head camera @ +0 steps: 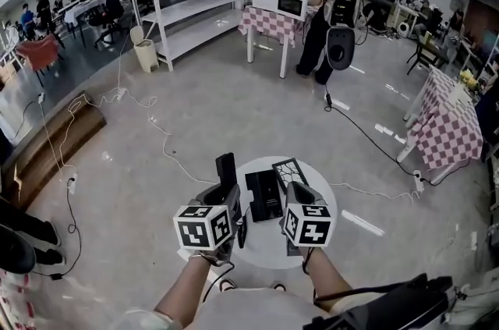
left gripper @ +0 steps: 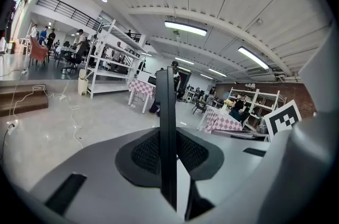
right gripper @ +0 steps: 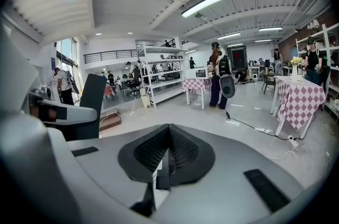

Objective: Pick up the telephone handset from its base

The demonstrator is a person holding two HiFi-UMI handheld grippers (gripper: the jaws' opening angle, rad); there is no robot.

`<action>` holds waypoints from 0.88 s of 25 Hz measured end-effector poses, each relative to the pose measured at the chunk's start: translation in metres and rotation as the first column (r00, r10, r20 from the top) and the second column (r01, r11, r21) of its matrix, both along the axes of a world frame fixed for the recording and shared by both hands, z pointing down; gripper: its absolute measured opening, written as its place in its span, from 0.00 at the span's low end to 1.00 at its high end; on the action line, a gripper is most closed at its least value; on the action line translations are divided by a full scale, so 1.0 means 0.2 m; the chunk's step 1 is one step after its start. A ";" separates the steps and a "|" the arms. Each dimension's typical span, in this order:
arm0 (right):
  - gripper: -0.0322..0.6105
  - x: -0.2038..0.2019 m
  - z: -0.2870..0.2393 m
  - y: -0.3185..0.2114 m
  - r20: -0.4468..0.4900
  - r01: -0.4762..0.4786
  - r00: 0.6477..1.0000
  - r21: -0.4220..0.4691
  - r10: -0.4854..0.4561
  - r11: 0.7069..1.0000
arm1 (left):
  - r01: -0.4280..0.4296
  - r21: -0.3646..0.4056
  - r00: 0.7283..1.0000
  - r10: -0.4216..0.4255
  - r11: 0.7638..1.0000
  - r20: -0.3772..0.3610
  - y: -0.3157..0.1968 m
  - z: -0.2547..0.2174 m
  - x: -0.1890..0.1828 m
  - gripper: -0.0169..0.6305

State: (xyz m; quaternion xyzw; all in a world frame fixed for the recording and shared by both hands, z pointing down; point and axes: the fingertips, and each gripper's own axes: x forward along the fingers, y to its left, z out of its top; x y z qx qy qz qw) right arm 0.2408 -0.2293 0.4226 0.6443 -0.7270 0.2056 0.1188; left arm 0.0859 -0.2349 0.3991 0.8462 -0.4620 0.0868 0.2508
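Note:
In the head view the black telephone base (head camera: 263,196) lies flat in the middle of a small round white table (head camera: 329,204). My left gripper (head camera: 228,192) is shut on the black handset (head camera: 226,167), which stands upright above the table's left part, off the base. In the left gripper view the handset (left gripper: 167,127) is a thin dark slab pinched between the ribbed pads of my left gripper (left gripper: 168,150). My right gripper (head camera: 297,188) hovers over the table's right side; its pads (right gripper: 183,151) meet with nothing held. The handset (right gripper: 91,104) also shows at the left of the right gripper view.
A black patterned flat item (head camera: 290,169) lies at the table's far right. A cable (head camera: 168,149) and power strip (head camera: 418,182) lie on the grey floor. Checkered tables (head camera: 448,125), white shelving (head camera: 183,1) and a person with a backpack (head camera: 327,16) stand farther off.

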 end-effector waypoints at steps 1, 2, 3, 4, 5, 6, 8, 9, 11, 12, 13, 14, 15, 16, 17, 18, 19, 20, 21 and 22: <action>0.08 0.00 0.00 0.00 0.007 0.007 1.000 0.001 -0.007 1.000 | 0.002 0.004 1.000 -0.002 1.000 0.008 0.00 0.00 0.01 0.16; 0.09 -0.01 0.00 0.01 0.012 0.015 1.000 0.003 -0.015 1.000 | 0.004 0.009 1.000 -0.004 1.000 0.016 0.01 0.00 0.02 0.16; 0.08 -0.01 -0.01 0.01 0.016 0.024 1.000 0.006 -0.024 1.000 | 0.005 0.012 1.000 -0.006 1.000 0.022 0.01 0.00 0.03 0.16; 0.08 -0.02 -0.01 0.01 0.018 0.032 0.999 0.009 -0.032 0.999 | 0.008 0.013 1.000 -0.008 1.000 0.023 0.02 0.00 0.04 0.16; 0.08 -0.02 -0.02 0.02 0.018 0.039 0.999 0.011 -0.039 0.999 | 0.010 0.010 1.000 -0.010 1.000 0.019 0.02 0.00 0.05 0.16; 0.09 -0.01 -0.02 0.02 0.014 0.045 0.999 0.013 -0.045 0.999 | 0.012 0.008 1.000 -0.012 1.000 0.014 0.02 0.00 0.06 0.16; 0.08 -0.01 -0.03 0.02 -0.008 0.055 0.998 0.019 -0.055 0.998 | 0.014 0.007 1.000 -0.014 1.000 0.011 0.03 0.00 0.08 0.16; 0.09 0.00 -0.03 0.03 -0.022 0.061 0.998 0.022 -0.060 0.998 | 0.015 0.009 1.000 -0.015 1.000 0.010 0.04 0.00 0.09 0.16; 0.09 0.02 -0.03 0.04 -0.038 0.067 0.997 0.021 -0.067 0.998 | 0.015 0.012 1.000 -0.016 1.000 0.008 0.05 0.00 0.11 0.16; 0.09 0.02 -0.03 0.05 -0.037 0.069 0.997 0.018 -0.068 0.997 | 0.016 0.011 1.000 -0.016 1.000 0.007 0.05 0.00 0.11 0.16; 0.08 0.03 -0.03 0.06 -0.033 0.070 0.997 0.016 -0.070 0.997 | 0.016 0.009 1.000 -0.016 1.000 0.007 0.06 0.00 0.12 0.16; 0.09 0.03 -0.03 0.06 -0.029 0.072 0.997 0.016 -0.071 0.997 | 0.016 0.006 1.000 -0.016 1.000 0.008 0.06 0.01 0.13 0.16; 0.09 0.04 -0.04 0.07 -0.027 0.072 0.997 0.016 -0.072 0.997 | 0.015 0.003 1.000 -0.015 1.000 0.011 0.07 0.01 0.14 0.16; 0.08 0.05 -0.04 0.07 -0.025 0.073 0.997 0.016 -0.073 0.997 | 0.015 0.000 1.000 -0.015 1.000 0.012 0.07 0.01 0.14 0.16; 0.09 0.06 -0.04 0.07 -0.024 0.074 0.997 0.015 -0.073 0.997 | 0.016 -0.002 1.000 -0.015 1.000 0.013 0.07 0.01 0.15 0.16; 0.08 0.06 -0.03 0.07 -0.023 0.074 0.997 0.013 -0.074 0.997 | 0.016 -0.005 1.000 -0.016 1.000 0.014 0.08 0.02 0.16 0.16; 0.09 0.07 -0.03 0.07 -0.023 0.075 0.997 0.011 -0.075 0.997 | 0.016 -0.006 1.000 -0.016 1.000 0.015 0.08 0.02 0.16 0.16; 0.09 0.07 -0.03 0.07 -0.023 0.075 0.997 0.010 -0.075 0.997 | 0.016 -0.007 1.000 -0.016 1.000 0.016 0.08 0.02 0.16 0.16; 0.08 0.07 -0.03 0.07 -0.023 0.075 0.997 0.010 -0.075 0.997 | 0.016 -0.007 1.000 -0.016 1.000 0.017 0.08 0.02 0.17 0.16; 0.09 0.08 -0.03 0.07 -0.023 0.075 0.997 0.009 -0.075 0.997 | 0.016 -0.007 1.000 -0.016 1.000 0.017 0.08 0.02 0.17 0.16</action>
